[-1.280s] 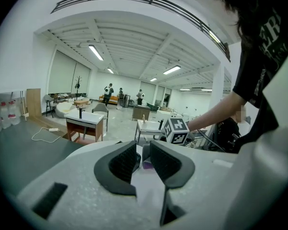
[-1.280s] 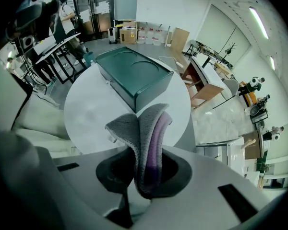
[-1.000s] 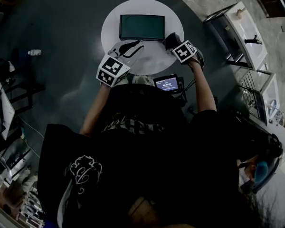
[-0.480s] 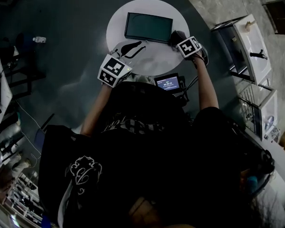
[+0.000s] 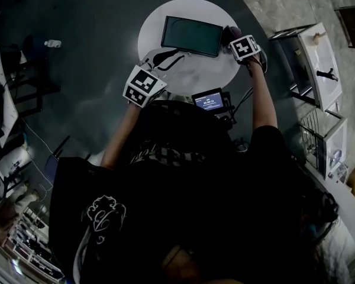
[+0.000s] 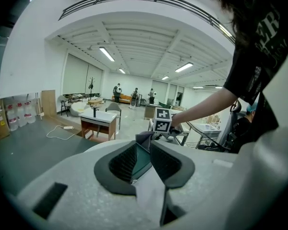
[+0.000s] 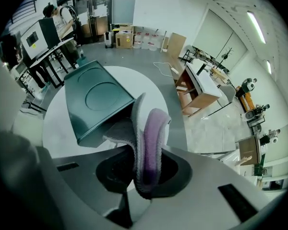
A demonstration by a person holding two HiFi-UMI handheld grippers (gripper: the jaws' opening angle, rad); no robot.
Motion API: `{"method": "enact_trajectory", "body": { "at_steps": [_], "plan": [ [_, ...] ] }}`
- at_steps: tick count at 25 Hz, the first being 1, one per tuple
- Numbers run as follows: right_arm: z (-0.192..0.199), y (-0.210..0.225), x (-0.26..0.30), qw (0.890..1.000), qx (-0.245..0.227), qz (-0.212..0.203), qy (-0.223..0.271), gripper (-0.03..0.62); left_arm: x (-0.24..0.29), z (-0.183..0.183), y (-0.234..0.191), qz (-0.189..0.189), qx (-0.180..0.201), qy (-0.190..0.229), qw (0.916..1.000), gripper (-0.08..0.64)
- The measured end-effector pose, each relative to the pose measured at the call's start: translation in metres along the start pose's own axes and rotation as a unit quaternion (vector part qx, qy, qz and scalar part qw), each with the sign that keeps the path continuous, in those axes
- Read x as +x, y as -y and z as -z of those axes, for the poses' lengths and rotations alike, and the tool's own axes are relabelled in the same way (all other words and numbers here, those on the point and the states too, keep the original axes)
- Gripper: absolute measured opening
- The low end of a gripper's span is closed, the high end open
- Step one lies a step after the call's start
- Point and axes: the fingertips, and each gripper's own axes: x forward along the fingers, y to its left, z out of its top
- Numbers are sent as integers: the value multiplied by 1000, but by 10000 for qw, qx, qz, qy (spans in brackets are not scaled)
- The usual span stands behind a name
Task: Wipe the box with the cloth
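While right gripper (image 7: 145,170) clamps cloth (image 7: 147,137) touching box (image 7: 93,99) edge, left gripper (image 6: 143,159) jaws stand apart, empty.

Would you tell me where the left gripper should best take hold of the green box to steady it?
Probably its left short edge, approached from the left with the open left gripper: the green box lies flat on the table, too broad across its top, and the right gripper holds the cloth at its right end.
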Motion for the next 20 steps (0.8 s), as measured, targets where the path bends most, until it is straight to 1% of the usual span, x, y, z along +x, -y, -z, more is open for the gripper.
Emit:
{"method": "enact_trajectory", "body": {
  "at_steps": [3,7,11,13,15,17,20],
  "plan": [
    [-20,9,0,10000,10,70,62,55,-6,4,-13,23,-57,-63,10000,83],
    [-37,22,1,9997,-179,143,43,55,-7,5,-27,73,-114,-110,9998,83],
    [-34,24,9,9992,-83,21,-403,55,-9,7,-44,93,-158,-121,9998,83],
    [-41,24,9,9987,-106,29,-495,55,-13,8,-54,90,-182,-114,9997,83],
    [-56,26,6,9988,-279,78,-386,55,-15,9,-62,91,-210,-102,9997,84],
    [-73,27,5,9982,-560,72,-189,55,-15,8,-67,97,-234,-91,9996,83],
    [-76,23,5,9959,-861,-60,-264,55,-15,8,-71,95,-269,-82,9996,83]
  ]
}}
